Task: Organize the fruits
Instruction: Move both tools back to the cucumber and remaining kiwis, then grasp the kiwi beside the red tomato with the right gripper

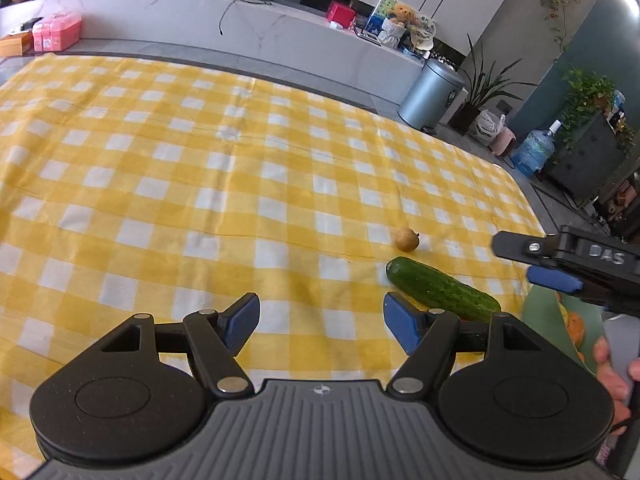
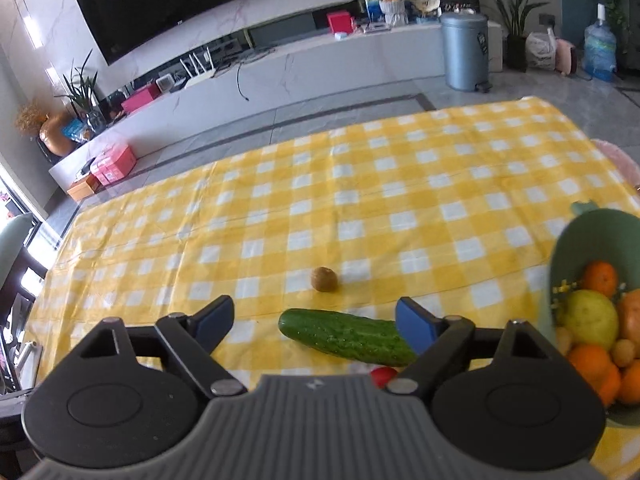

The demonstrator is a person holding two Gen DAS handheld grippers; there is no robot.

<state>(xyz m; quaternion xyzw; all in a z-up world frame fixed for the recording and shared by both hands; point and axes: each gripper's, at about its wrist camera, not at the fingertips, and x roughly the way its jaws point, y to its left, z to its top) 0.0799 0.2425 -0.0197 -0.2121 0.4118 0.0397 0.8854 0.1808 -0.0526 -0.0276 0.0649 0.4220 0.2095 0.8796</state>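
A green cucumber (image 1: 442, 290) (image 2: 348, 336) lies on the yellow checked cloth, with a small brown round fruit (image 1: 407, 239) (image 2: 324, 279) just beyond it. My left gripper (image 1: 320, 316) is open and empty; the cucumber sits just off its right finger. My right gripper (image 2: 316, 316) is open above the cucumber, whose right end is hidden behind the right finger, and the pads do not press on it. A green bowl (image 2: 568, 248) at the right holds oranges and a yellow fruit. A red fruit (image 2: 383, 375) peeks out from under the right gripper's body. The right gripper (image 1: 516, 262) also shows in the left wrist view, beside the bowl (image 1: 540, 312).
The yellow checked tablecloth (image 2: 360, 208) covers the whole table, and its far edge drops to a grey floor. A pink object (image 2: 618, 160) lies at the table's right edge. A hand (image 1: 612, 364) grips the right tool. A grey bin (image 2: 466, 52) stands on the floor beyond.
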